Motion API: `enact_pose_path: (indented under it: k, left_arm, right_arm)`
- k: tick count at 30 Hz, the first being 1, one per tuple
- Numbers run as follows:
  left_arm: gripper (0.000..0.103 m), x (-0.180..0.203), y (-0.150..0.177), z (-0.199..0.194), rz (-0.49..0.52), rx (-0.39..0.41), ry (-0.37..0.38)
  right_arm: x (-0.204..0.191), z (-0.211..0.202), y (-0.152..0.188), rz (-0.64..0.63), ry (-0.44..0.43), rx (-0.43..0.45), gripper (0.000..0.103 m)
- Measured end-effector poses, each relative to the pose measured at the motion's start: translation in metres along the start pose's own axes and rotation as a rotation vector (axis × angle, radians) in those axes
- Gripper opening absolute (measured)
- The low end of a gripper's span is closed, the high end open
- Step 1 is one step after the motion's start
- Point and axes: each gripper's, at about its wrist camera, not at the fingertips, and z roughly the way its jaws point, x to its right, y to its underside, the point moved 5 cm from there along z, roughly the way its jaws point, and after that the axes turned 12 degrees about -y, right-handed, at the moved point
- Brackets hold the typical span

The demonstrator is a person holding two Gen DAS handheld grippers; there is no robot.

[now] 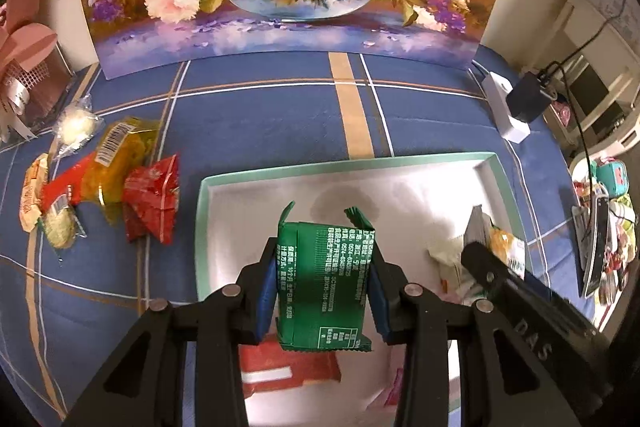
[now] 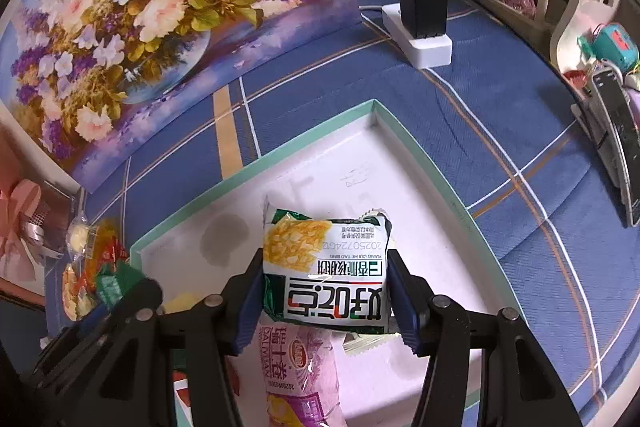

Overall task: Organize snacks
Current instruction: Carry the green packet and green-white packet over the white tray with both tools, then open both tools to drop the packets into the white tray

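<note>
Green packet (image 1: 326,279) left view, pink packet (image 2: 300,375) right

On my right camera I read the white packet (image 2: 326,267) upside down: big characters 好吃点, a smaller line "XIANG CUI HE TAO BING", and the stamp 20250724G2. The pink packet (image 2: 300,379) under it carries "DALIMAN" and 瑞士卷. On my left camera the green packet (image 1: 326,279) bears fine white print with a small table, too small for me to read. The other gripper's arm (image 1: 532,339) shows the raised letters "DAS". A yellow packet (image 1: 120,163) shows a barcode.
</note>
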Motion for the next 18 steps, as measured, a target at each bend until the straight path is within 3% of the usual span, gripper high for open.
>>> enact_pose_path:
  k: [8, 18]
  left_arm:
    - [0.041, -0.003, 0.001, 0.011, -0.010, -0.004, -0.019]
    - [0.042, -0.002, -0.003, -0.009, 0.009, 0.031, -0.040]
  right_arm:
    - [0.003, 0.005, 0.000, 0.010, -0.002, -0.012, 0.059]
    - [0.004, 0.002, -0.001, 0.008, -0.005, -0.013, 0.060]
